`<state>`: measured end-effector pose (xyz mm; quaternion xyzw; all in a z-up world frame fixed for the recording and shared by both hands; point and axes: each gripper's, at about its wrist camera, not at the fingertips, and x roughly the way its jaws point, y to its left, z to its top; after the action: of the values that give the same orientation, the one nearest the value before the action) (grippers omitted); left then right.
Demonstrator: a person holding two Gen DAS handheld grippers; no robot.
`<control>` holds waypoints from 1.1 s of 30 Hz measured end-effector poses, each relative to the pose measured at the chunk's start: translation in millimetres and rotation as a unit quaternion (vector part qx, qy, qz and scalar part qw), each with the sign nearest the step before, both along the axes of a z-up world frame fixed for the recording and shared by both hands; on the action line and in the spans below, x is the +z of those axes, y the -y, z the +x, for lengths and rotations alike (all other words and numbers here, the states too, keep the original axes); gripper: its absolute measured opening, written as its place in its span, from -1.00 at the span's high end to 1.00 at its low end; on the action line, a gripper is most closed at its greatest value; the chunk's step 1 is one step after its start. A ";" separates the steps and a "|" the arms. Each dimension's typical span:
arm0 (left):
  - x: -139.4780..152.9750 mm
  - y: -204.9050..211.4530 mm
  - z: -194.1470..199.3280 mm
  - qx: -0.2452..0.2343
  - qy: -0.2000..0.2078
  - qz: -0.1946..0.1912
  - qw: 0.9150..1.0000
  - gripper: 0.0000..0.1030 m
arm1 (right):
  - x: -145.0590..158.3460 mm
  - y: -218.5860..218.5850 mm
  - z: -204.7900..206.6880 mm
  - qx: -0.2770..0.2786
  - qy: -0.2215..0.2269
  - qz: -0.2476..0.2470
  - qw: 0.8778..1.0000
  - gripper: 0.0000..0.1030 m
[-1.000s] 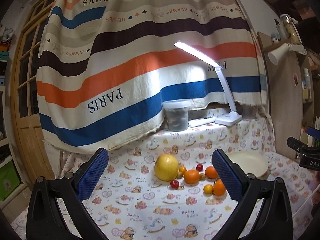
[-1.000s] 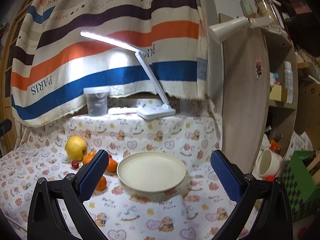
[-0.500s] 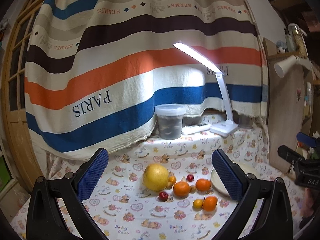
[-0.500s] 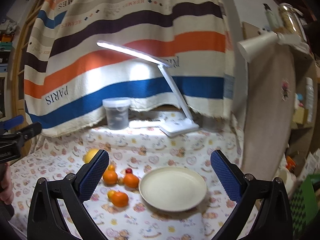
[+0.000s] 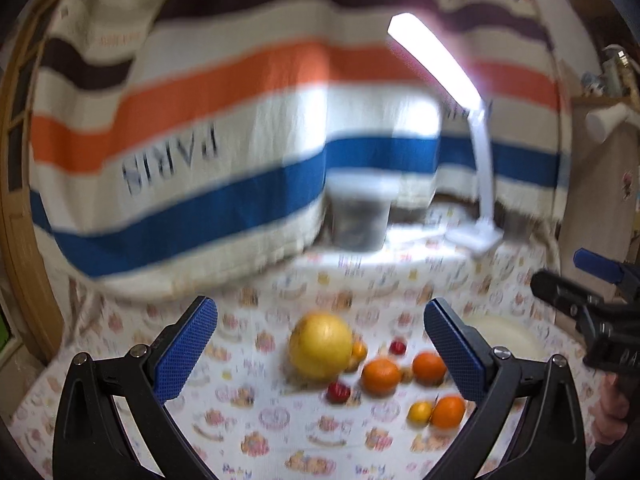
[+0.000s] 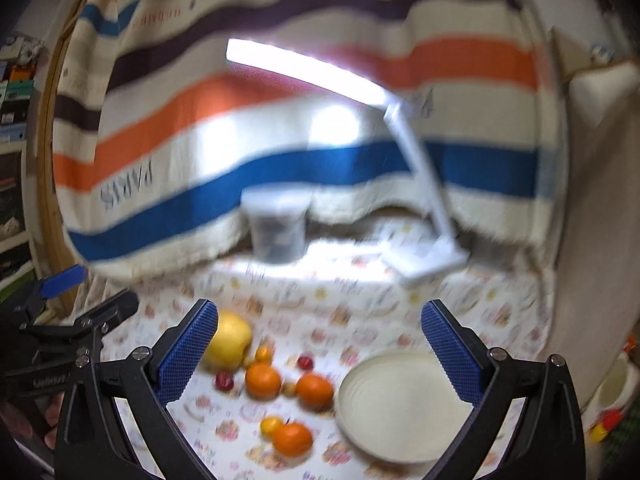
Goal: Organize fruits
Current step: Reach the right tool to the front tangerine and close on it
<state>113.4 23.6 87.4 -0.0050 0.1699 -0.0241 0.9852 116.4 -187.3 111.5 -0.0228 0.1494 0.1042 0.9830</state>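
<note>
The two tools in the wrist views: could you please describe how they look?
Both the left tool and right tool have glossy black plastic arms in a V, joined with silver screws. Their fingers carry flat blue pads with a fine grid texture. The right tool's body bears blurred white lettering. No cables or sleeves show.

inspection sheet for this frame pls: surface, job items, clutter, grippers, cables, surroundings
Surface: table under a printed cloth; both views motion-blurred.
Job's things: large yellow fruit, several oranges and small red and yellow fruits loose in a cluster on the cloth; cream plate beside them, nothing on it.
Clutter: lidded tub and lit desk lamp at the back.
Grippers: left gripper open, holding nothing; right gripper open, holding nothing; both above the table.
Cables: nothing seen.
Surroundings: striped fabric hung behind the table; wooden panel to the right.
</note>
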 end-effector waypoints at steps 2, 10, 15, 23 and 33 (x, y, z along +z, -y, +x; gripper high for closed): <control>-7.8 -6.3 7.7 -0.004 -0.027 -0.016 1.000 -0.99 | -18.1 -3.4 9.7 0.009 -0.027 -0.004 1.000 -0.99; -23.8 -14.2 19.3 0.020 -0.072 -0.039 0.996 -0.99 | -72.9 4.9 53.9 0.055 -0.224 0.037 0.972 -0.50; -31.3 -12.5 22.9 0.023 -0.081 -0.039 0.996 -0.99 | -103.7 -3.6 64.5 0.058 -0.277 0.020 0.959 -0.31; -37.8 -2.5 24.9 0.015 -0.088 -0.025 0.996 -0.99 | -126.5 -13.6 76.3 0.053 -0.315 -0.003 0.948 -0.15; -40.1 2.6 23.5 0.009 -0.087 -0.022 0.996 -0.99 | -152.9 -17.8 87.0 0.053 -0.352 -0.008 0.935 0.10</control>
<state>137.0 21.0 47.3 -0.0300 0.2539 -0.0181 0.9666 203.4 -169.6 -41.4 -0.0009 0.4850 0.1563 0.8604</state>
